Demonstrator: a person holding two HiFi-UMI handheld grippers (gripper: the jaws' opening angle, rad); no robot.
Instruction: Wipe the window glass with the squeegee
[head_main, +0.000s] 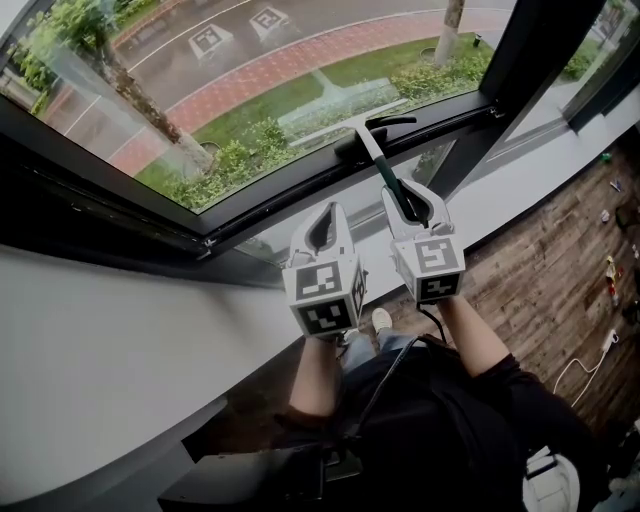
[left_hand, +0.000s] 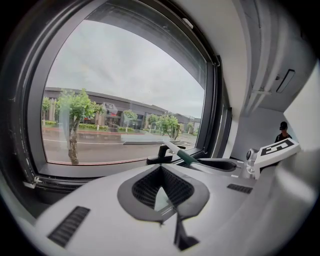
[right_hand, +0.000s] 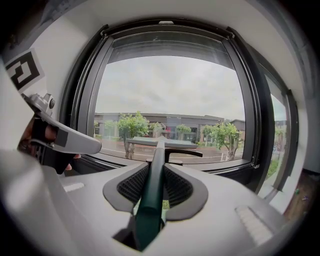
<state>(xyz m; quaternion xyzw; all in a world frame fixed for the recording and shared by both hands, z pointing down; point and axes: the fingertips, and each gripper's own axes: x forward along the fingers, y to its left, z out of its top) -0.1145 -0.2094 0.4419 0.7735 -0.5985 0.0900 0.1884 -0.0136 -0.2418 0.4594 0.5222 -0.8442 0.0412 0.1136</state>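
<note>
Right gripper (head_main: 410, 203) pinches green-handled squeegee (head_main: 381, 172) at clear glass pane's (head_main: 250, 60) bottom edge beside black window lever (head_main: 392, 122); left gripper's (head_main: 328, 216) jaws pressed together, empty.

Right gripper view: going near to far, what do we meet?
right claw, shut on the squeegee's green handle → squeegee blade → tree outside → building

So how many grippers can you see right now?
2. The left gripper hangs in front of the window frame, fingers shut and empty. The right gripper, beside it on the right, grips the squeegee by its green handle. None seems hidden.
</note>
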